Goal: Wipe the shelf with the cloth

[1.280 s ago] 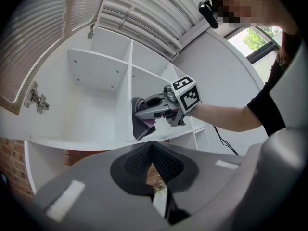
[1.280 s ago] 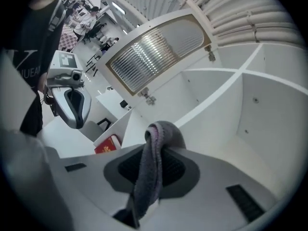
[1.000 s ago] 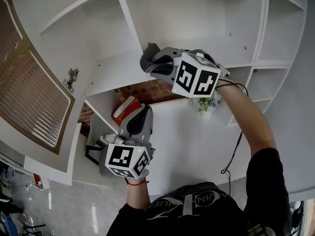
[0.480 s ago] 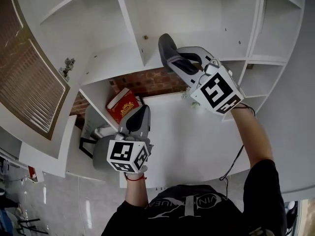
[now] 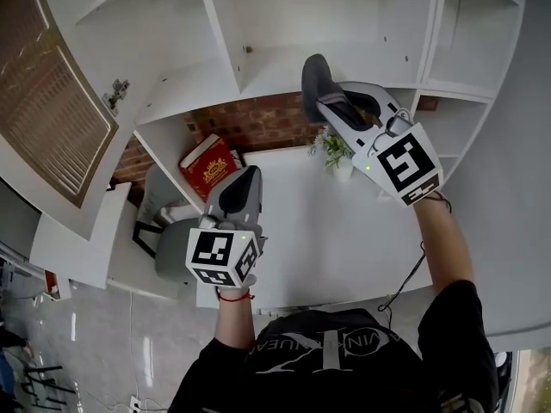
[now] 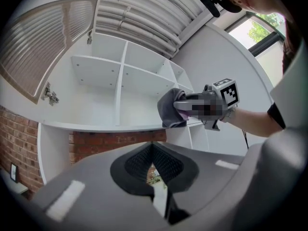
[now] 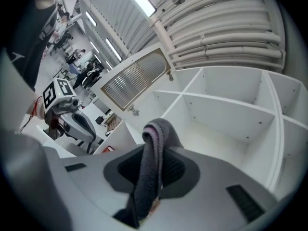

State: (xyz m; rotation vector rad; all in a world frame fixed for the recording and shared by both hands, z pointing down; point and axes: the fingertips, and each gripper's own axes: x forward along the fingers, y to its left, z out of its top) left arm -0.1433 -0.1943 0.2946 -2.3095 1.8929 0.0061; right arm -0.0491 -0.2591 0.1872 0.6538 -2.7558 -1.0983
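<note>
Item 1, the shelf (image 5: 284,24): one white unit split by boards into open compartments. Their full count cannot be told.

Item 2, the cloth (image 5: 313,80): one, dark grey and folded. It is clamped between the jaws of the right gripper (image 5: 320,93). It sits at the lowest board of the unit, far centre. Whether it touches the board cannot be told.

Item 3, grippers: two.
- The right gripper is clenched on the cloth, which hangs doubled over between its pads (image 7: 171,170).
- The left gripper (image 5: 244,181) is held near and lower, well apart from the shelf. Its jaws are together with nothing between them.

Item 4, marker cubes: two, one on the left gripper (image 5: 222,259) and one on the right (image 5: 405,163).

Item 5, louvred door (image 5: 52,119): one, with brown slats in a white frame, standing open at the far left.

Item 6, small plant (image 5: 331,149): one, on the white surface (image 5: 344,231) below the shelf.

Item 7, red box (image 5: 207,166): one, with a gold emblem. It lies to the left of the plant, near the brick wall (image 5: 258,123).
</note>
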